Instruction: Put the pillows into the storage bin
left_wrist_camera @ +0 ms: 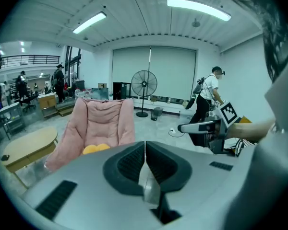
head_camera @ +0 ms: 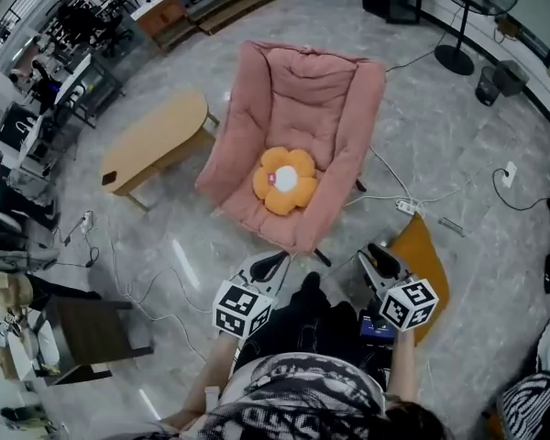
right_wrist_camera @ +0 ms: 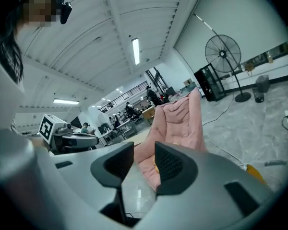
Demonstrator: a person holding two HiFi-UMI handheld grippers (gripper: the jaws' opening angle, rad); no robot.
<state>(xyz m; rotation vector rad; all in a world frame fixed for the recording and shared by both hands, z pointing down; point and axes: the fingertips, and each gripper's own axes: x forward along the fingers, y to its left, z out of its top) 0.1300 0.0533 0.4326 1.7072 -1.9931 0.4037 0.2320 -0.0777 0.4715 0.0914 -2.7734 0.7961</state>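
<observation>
Seemingly the approach step: the orange flower pillow (head_camera: 285, 181) lay untouched on the pink lounge chair (head_camera: 302, 90) seat. The left gripper (head_camera: 268, 266) had its jaws together, the right gripper (head_camera: 382, 259) apart and empty — next, probably reaching forward to clamp the pillow.

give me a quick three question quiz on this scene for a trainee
1. True or false: the flower pillow lies on the seat of the pink chair.
2. The right gripper has its jaws: A apart with nothing between them, B shut on the pillow, C shut on a cable.
3. Fill in: in the head view, the wooden table stands to the chair's ___.

Key: 1 true; 2 A; 3 left.
</observation>
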